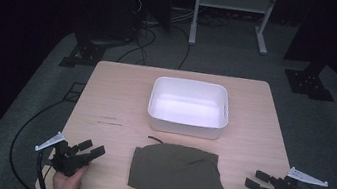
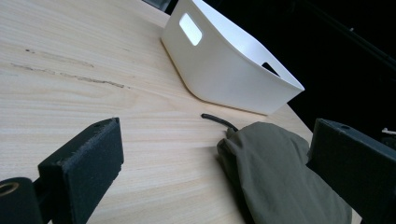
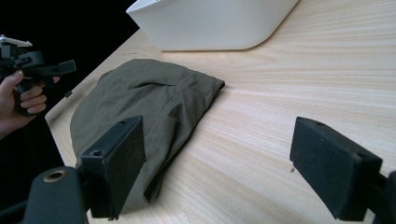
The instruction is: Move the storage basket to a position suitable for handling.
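A folded olive-green cloth lies at the front middle of the light wooden table, with a thin dark cord poking out at its far left corner. Behind it stands an empty white bin. My left gripper rests at the front left corner, jaws open, nothing between them. My right gripper is at the front right corner, also open and empty. The left gripper view shows the cloth and the bin beyond its jaws. The right gripper view has the cloth ahead, with the other gripper far off at the left.
Scuff marks cross the table's left half. Cables trail over the grey floor at the left. A metal stand's legs and dark tripod feet are on the floor beyond the far edge.
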The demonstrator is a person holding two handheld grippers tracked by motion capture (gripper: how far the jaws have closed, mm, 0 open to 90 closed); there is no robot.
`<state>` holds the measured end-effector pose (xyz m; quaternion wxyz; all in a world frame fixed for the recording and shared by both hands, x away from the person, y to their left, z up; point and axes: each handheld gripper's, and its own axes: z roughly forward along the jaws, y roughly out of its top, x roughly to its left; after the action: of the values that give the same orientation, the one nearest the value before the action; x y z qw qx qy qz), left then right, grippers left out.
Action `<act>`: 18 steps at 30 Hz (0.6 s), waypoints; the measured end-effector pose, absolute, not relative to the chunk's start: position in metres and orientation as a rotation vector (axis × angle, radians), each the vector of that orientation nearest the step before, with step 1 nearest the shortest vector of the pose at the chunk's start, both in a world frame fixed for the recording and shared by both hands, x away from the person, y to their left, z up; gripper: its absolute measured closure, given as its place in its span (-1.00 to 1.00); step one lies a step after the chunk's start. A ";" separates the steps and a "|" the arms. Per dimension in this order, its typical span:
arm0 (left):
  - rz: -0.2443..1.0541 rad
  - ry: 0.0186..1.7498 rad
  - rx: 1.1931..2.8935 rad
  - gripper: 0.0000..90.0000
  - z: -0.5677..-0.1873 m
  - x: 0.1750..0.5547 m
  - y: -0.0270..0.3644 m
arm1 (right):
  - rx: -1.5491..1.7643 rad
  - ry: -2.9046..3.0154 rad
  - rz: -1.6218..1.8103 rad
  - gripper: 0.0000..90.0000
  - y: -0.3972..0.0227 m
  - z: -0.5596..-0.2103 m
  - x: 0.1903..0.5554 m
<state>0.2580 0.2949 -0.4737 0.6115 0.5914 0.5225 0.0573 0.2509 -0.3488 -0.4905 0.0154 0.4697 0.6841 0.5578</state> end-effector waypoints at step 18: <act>0.089 1.196 1.382 -0.94 -0.476 0.261 0.282 | 1.464 2.132 1.756 -0.61 -0.339 -0.488 0.252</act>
<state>0.2608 0.2818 -0.4758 0.6101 0.5985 0.5178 0.0385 0.2522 -0.3388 -0.4877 0.0078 0.4683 0.6821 0.5617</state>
